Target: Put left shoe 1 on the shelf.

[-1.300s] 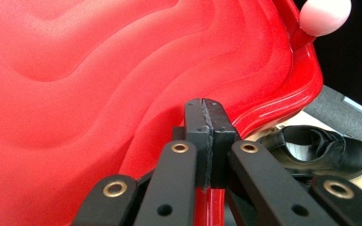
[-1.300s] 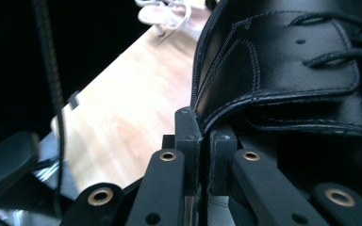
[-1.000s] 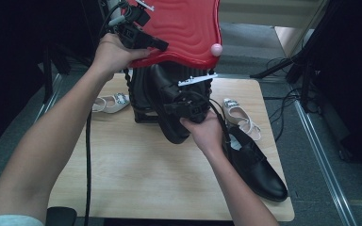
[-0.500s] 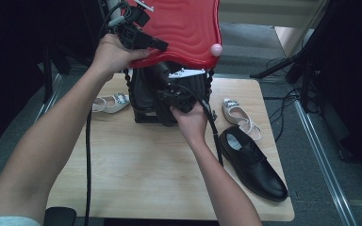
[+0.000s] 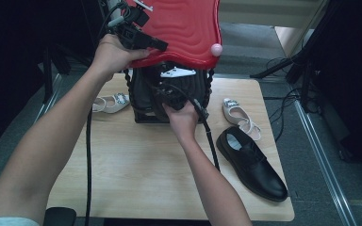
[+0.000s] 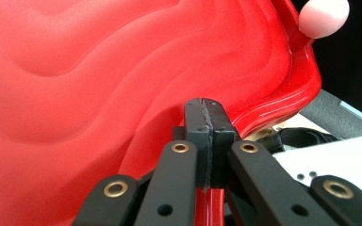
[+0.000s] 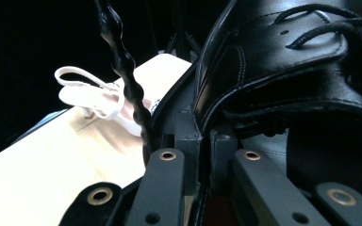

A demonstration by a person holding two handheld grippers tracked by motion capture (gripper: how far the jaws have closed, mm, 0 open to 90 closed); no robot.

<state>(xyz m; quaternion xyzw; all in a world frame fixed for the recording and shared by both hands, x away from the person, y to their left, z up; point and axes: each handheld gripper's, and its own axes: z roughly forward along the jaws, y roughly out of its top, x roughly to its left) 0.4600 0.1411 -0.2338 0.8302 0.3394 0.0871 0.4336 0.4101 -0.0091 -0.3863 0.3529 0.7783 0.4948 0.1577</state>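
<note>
Shoe packing is going on at the far middle of the table (image 5: 136, 174). A black lace-up shoe (image 7: 287, 70) is hanging from the right gripper (image 7: 205, 136), whose jaws are pinching tight on the leather rim of its opening, with almost no gap between them. A second ago this shoe was riding lower, in front of the black bag (image 5: 143, 94). Now the right hand (image 5: 181, 120) is carrying it up to the bag's mouth, at about 12 o'clock from the table's centre.

The bag is standing upright, and its beaded handle (image 7: 122, 61) is showing just beside the jaws in the right gripper view. Above it, the left gripper (image 6: 206, 113) is clamping fully closed on the edge of the red lid (image 5: 184, 28) and is keeping it tipped up and back, as it was a second ago, so the opening is staying clear. A pink knob (image 6: 323, 16) is sticking out at the lid's rim.

The matching black shoe (image 5: 252, 162) is lying on the table at about 4 o'clock from the bag. One white sandal (image 5: 108, 102) is lying at 9 o'clock and another (image 5: 238, 115) at 3 o'clock. Judging by this, the first black shoe is about to go in and three pieces of footwear are waiting.
</note>
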